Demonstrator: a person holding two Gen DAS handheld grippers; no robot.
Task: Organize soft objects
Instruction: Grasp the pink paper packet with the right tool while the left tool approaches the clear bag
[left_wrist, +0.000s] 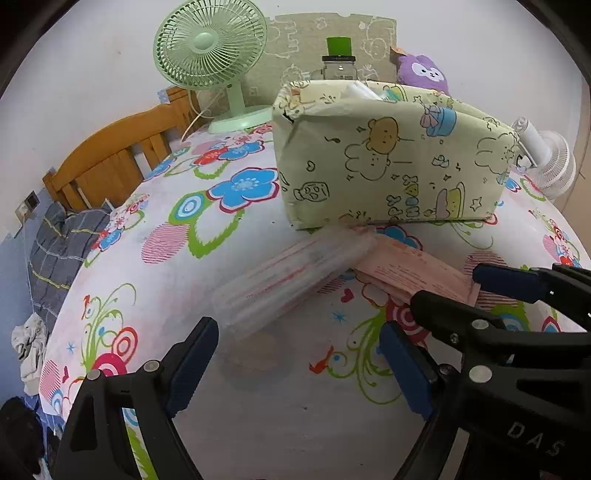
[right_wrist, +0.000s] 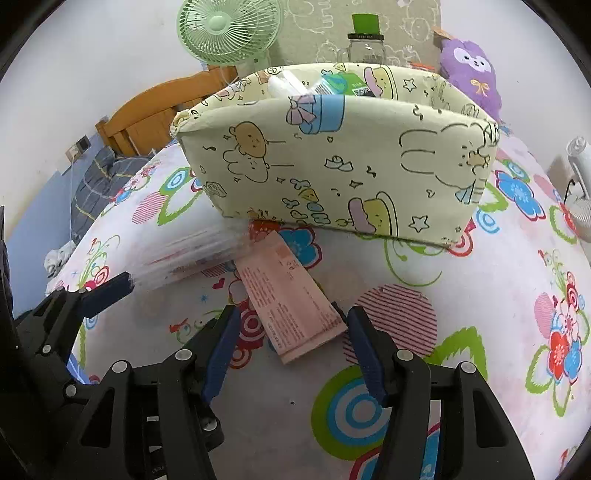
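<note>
Floral sheet (right_wrist: 461, 295) covers the bed on which everything rests; white wall behind.

Right tongs (right_wrist: 291, 354): jaws set at a middling gap, straddling the near end of a pink tube (right_wrist: 291, 295) lying flat on the sheet. Small gaps show between pads and tube on both sides; no firm pressing is seen. In the left wrist view the same tongs (left_wrist: 443, 288) enter from the lower right, at the tube's (left_wrist: 406, 269) end.

Left tongs (left_wrist: 299, 365): jaws wide, nothing between them, held above bare sheet (left_wrist: 147, 266) at lower centre. One blue pad tip (right_wrist: 107, 291) of these tongs shows at the left edge of the right wrist view.

Clear roll (left_wrist: 295, 273), blurred, lies just beyond the left tongs, slanting toward the tube and seemingly touching it; contents cannot be told.

Bin (right_wrist: 332, 166), pale yellow with cartoon print, stands upright beyond the tube, at centre frame. Some packets show over its rim.

Beyond the bin: green fan (left_wrist: 210, 48) at upper left, jar (right_wrist: 365, 44) with green lid at top centre, purple plush (right_wrist: 472, 74) at upper right. Wooden headboard (left_wrist: 110, 155) at left.
</note>
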